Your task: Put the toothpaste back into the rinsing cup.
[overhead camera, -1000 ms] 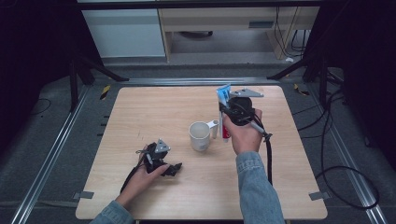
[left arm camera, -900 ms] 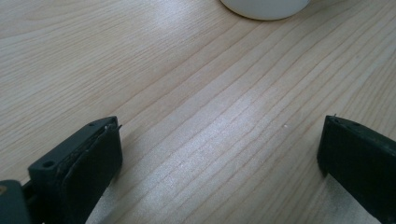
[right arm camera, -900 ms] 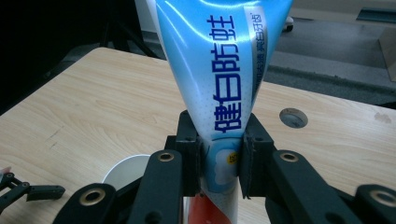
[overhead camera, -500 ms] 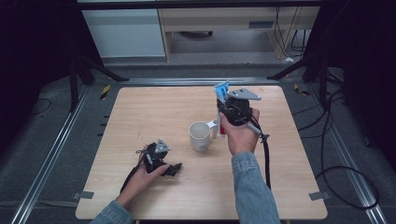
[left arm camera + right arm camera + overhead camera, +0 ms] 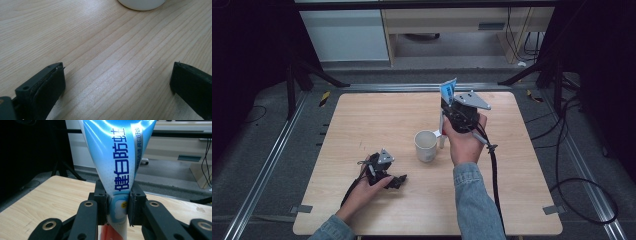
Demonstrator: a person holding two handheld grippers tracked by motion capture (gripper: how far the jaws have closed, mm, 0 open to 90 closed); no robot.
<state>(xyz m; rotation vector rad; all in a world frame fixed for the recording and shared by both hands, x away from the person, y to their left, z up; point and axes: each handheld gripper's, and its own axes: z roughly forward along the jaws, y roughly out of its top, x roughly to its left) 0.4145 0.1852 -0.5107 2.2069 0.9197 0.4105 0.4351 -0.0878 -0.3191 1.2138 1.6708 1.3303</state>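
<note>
At center right of the high view, our right gripper (image 5: pixel 451 112) pinches an upright toothpaste tube (image 5: pixel 117 165) just beside the white mug (image 5: pixel 426 145). Lower left, our left gripper (image 5: pixel 398 181) rests on the table (image 5: pixel 362 120), jaws spread wide with nothing between them.

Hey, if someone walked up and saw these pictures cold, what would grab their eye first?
Probably the blue and white toothpaste tube, clamped upright between the jaws of the right gripper and held above the far right part of the wooden table. Next comes the white mug standing near the table's middle, just left of that hand. The left gripper rests low on the table's near left with its jaws wide apart and nothing between them.
</note>
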